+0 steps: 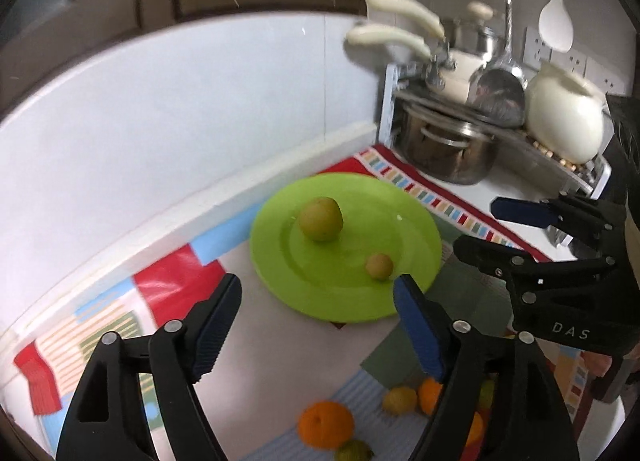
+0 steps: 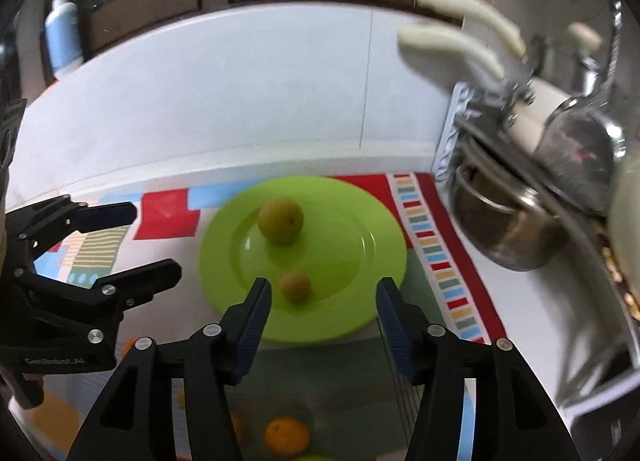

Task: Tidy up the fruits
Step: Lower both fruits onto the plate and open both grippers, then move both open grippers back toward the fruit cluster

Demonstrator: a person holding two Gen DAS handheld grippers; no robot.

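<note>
A green plate [image 1: 360, 301] lies on a patterned cloth and holds a larger yellow-green fruit [image 1: 321, 218] and a smaller one [image 1: 379, 266]. My left gripper [image 1: 318, 297] is open and empty, above the plate's near left edge. My right gripper [image 2: 324, 303] is open and empty, above the plate's [image 2: 352, 301] near rim, close to the small fruit [image 2: 295, 286]; the larger fruit [image 2: 281, 220] sits behind. Oranges [image 1: 326, 424] and small green fruits [image 1: 399, 400] lie on the cloth below the grippers. One orange [image 2: 287, 435] shows in the right view.
A dish rack [image 1: 520, 141] with a steel pot [image 1: 452, 145], a white jar [image 1: 564, 117] and pans stands at the right. A white tiled wall [image 1: 200, 121] runs behind the plate. A blue bottle [image 2: 62, 33] stands on the ledge at the far left.
</note>
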